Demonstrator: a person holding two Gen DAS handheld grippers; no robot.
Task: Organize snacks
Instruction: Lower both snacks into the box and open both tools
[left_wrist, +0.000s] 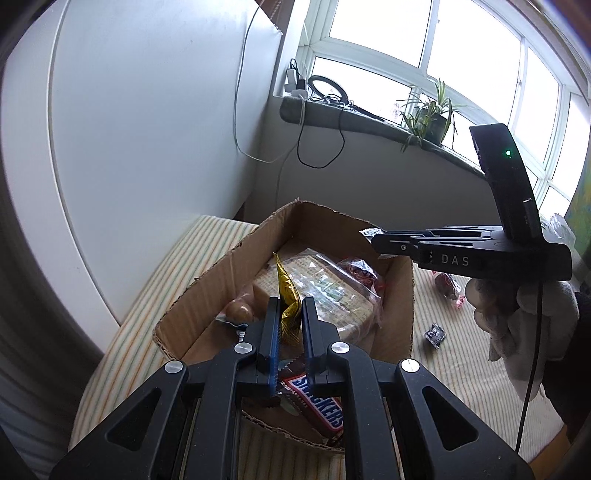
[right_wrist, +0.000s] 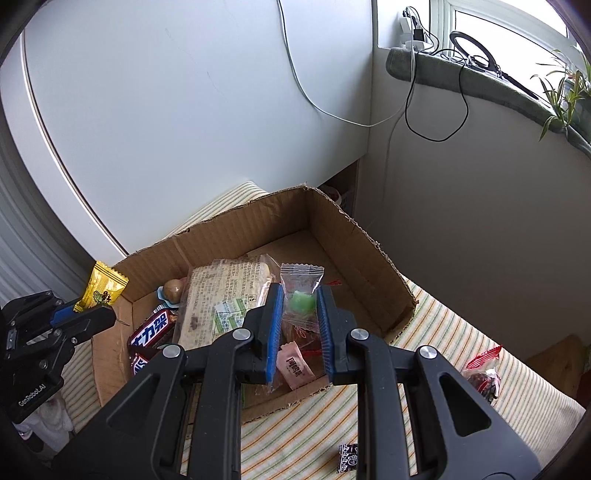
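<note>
Bright daylight via blown-out window (left_wrist: 461, 48); sharp pics, heavy fisheye bend, dark corners.

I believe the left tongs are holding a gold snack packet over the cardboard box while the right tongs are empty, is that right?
Not quite: the right tongs are not empty. The right wrist view shows them shut on a clear packet with a green candy. The rest holds: the left tongs grip the gold snack packet over the cardboard box.

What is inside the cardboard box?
The cardboard box holds a Snickers bar, a big flat clear-wrapped pack, a round brown snack and a pink candy. The black jaws hide part of the floor, so more could be underneath.
</note>
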